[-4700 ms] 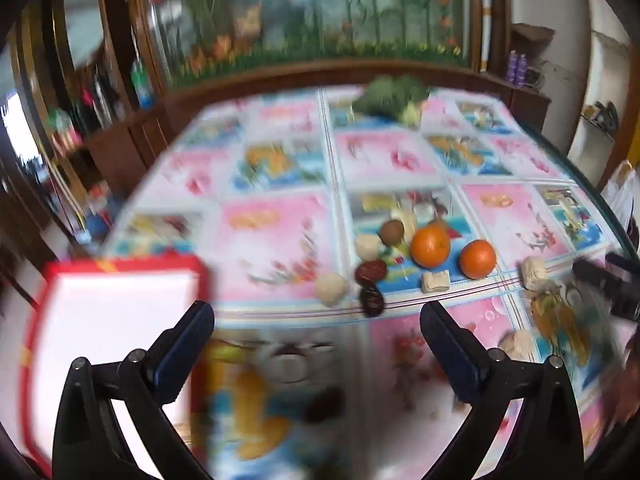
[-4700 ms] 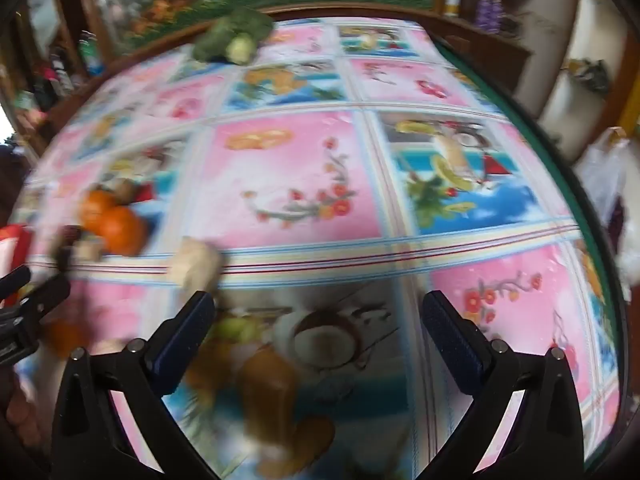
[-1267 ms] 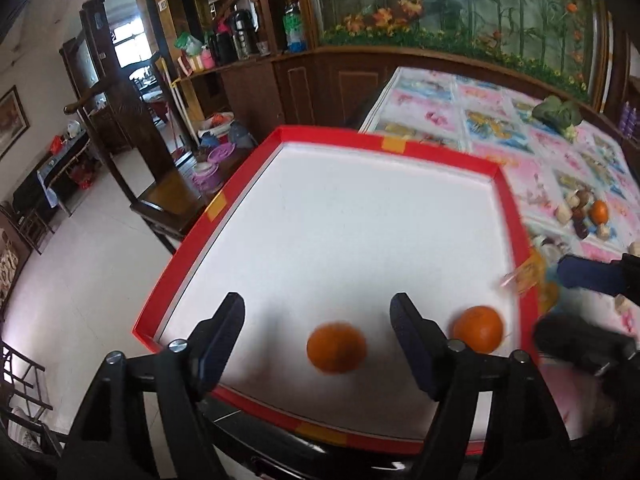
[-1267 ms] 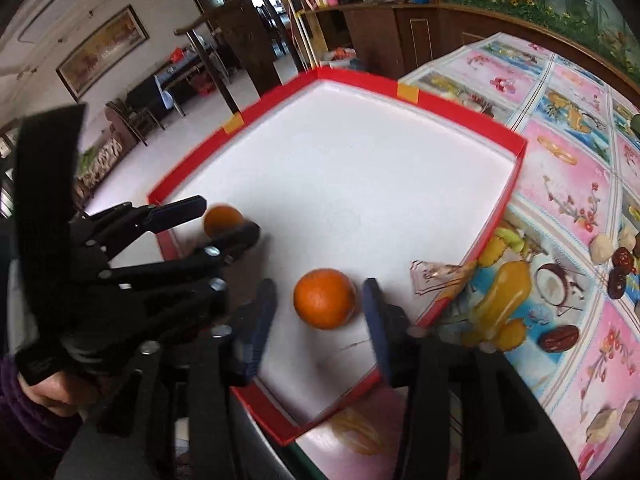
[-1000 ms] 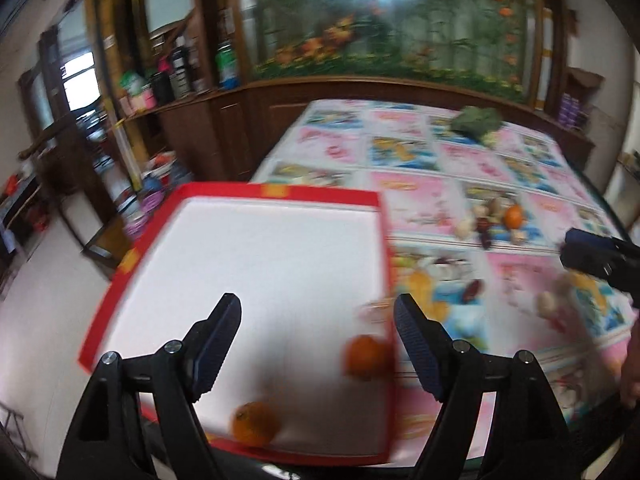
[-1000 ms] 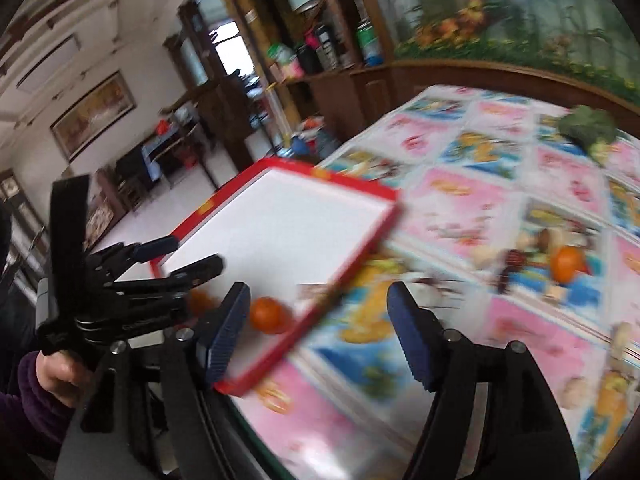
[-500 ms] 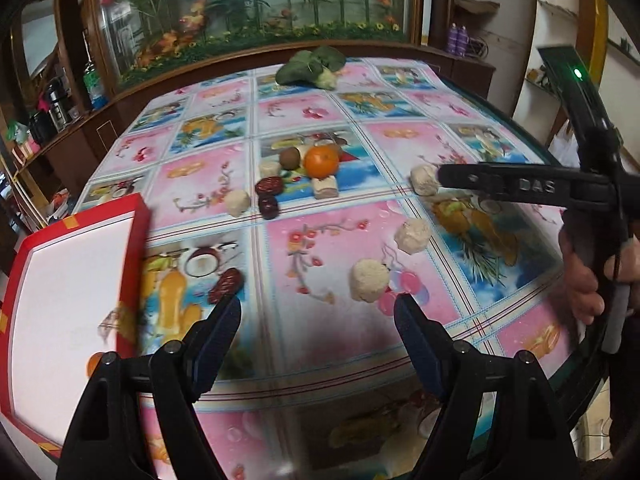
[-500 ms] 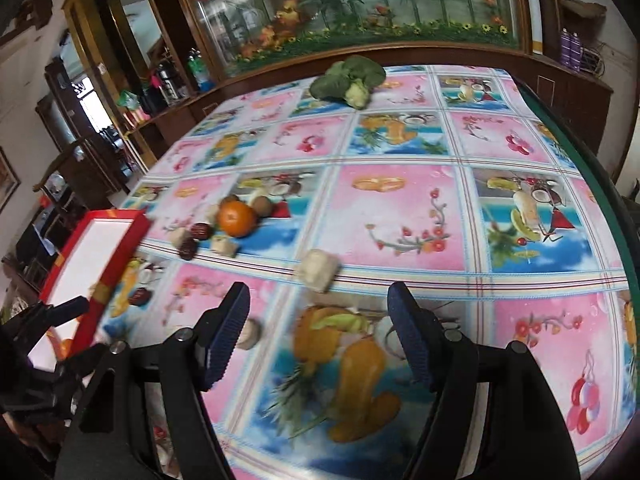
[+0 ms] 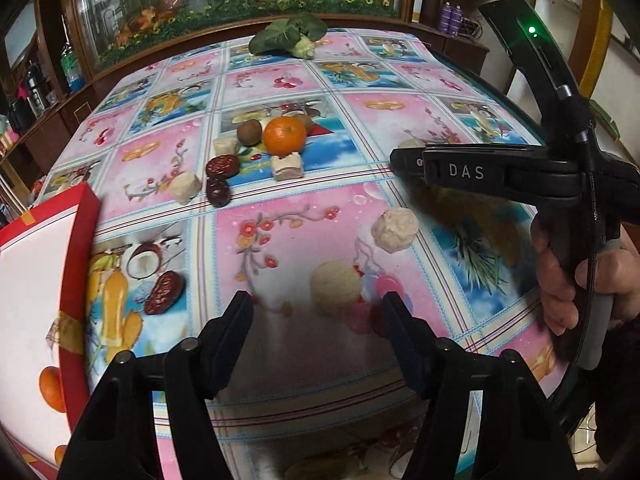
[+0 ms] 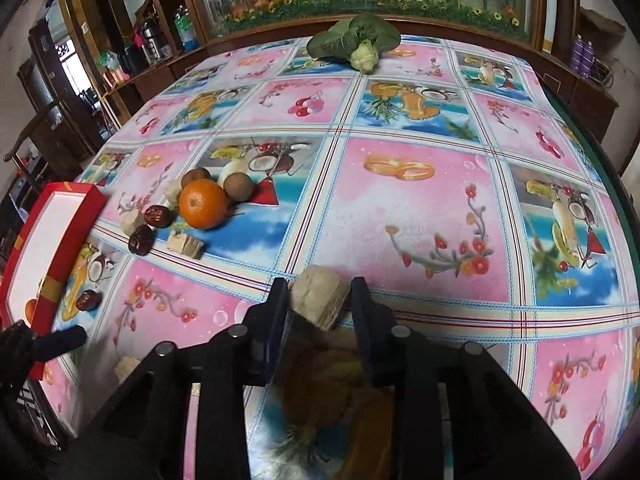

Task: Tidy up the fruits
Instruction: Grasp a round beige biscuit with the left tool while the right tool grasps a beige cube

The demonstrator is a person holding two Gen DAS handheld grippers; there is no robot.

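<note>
The right tongs (image 10: 320, 300), low in the middle of the right wrist view, are closing on a pale lump (image 10: 319, 297); both pads seem to touch it, likely to lift it. The left tongs (image 9: 318, 312), at the bottom of the left wrist view, are closing too, with a second pale lump (image 9: 335, 288) between them but not yet squeezed.

Further up on the worktop (image 10: 420, 208) sit one orange (image 10: 203, 204), two brown round fruits, three dark dates and more pale lumps, seven in all. The red tray (image 9: 76, 280) at the left edge holds two oranges, so fruit seems to go there.
</note>
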